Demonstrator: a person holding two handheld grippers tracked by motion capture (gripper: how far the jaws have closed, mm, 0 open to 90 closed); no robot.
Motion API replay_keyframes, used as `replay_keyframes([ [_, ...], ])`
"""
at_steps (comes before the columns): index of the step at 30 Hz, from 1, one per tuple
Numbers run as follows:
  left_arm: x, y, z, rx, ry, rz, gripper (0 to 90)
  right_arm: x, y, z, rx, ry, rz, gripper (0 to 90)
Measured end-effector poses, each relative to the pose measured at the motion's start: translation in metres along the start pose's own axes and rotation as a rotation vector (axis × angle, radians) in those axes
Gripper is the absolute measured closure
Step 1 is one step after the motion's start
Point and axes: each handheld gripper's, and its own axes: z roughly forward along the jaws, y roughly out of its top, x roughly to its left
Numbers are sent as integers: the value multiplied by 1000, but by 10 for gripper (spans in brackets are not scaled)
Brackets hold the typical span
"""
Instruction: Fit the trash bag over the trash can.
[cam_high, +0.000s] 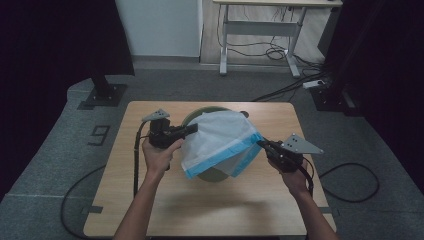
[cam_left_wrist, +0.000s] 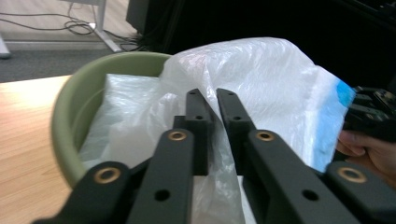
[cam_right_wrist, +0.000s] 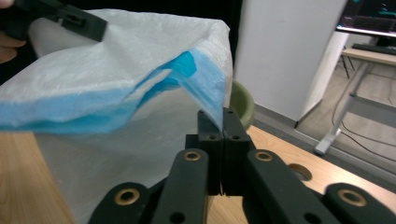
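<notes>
Centre frame: left gripper (cam_high: 194, 129) and right gripper (cam_high: 260, 144), both clenched on the bag (cam_high: 220, 142), stretch its mouth | spread evenly, lower over green bin (cam_left_wrist: 70, 116) rim.

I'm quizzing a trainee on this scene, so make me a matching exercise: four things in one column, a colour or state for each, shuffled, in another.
Things:
1. plastic bag
2. bin
3. right tongs
4. table

Colours or states:
A. light wood
B. olive green
C. white with a blue rim
D. shut on the bag's blue edge

Pairs: 1-C, 2-B, 3-D, 4-A
</notes>
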Motion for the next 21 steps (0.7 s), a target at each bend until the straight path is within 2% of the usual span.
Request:
replay_keyframes([
  [1, -1, 0, 1, 1, -2, 6, 790, -1, 0, 0, 5, -11, 8, 883],
  [3, -4, 0, 0, 6, 3, 38, 667, -4, 0, -1, 22, -36, 23, 884],
  [6, -11, -1, -6, -15, 36, 83, 489, -10, -1, -2, 48, -67, 43, 885],
  [8, -15, 0, -11, -26, 45, 95, 424, -11, -2, -1, 62, -83, 48, 885],
  [10, -21, 0, -17, -29, 76, 128, 367, -13, -3, -1, 81, -98, 53, 885],
  [13, -28, 0, -25, -44, 118, 150, 328, -14, -5, 1, 103, -107, 62, 885],
  [17, -40, 0, -30, -44, 99, 178, 327, -15, -7, 2, 119, -111, 72, 885],
  [21, -59, -2, -22, -6, 99, 232, 330, -13, -6, 4, 124, -111, 73, 885],
])
